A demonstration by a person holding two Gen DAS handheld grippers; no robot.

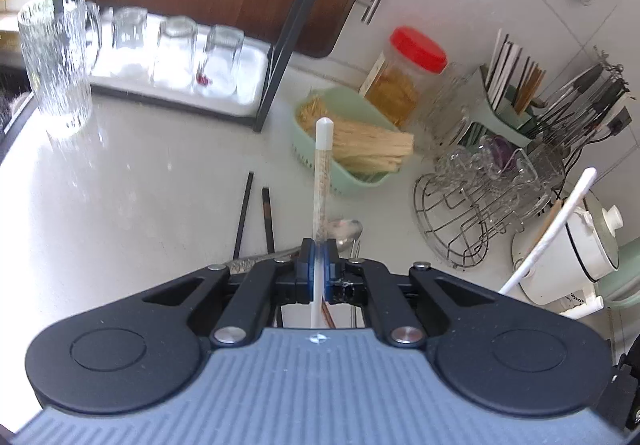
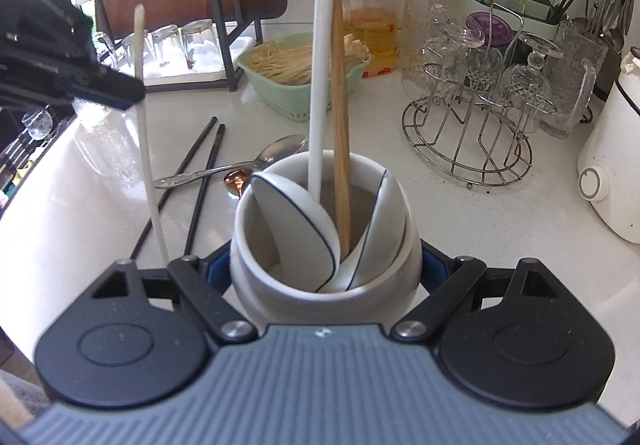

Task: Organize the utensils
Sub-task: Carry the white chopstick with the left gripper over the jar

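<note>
Step in hand: carrying a utensil to the holder. Left hand-held gripper [image 1: 319, 245], at far left in the right wrist view, is clamped narrow on a white chopstick [image 1: 322, 165], lifted off the desk [image 1: 140, 173]. Black chopsticks [image 2: 200, 165] and a metal spoon [image 2: 256, 159] lie loose mid-desk. Right hand-held gripper [image 2: 326, 269] grips the white utensil cup [image 2: 320, 257], nearer right. Next move likely needs the chopstick tipped over the cup mouth, clear of the sticks inside.

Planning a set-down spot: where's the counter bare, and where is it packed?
Bare: the counter between the tall glass, the glass tray and the black chopsticks. Crowded: from the green basket right through the wire rack and white pot. Spoons lie before the white holder.
</note>
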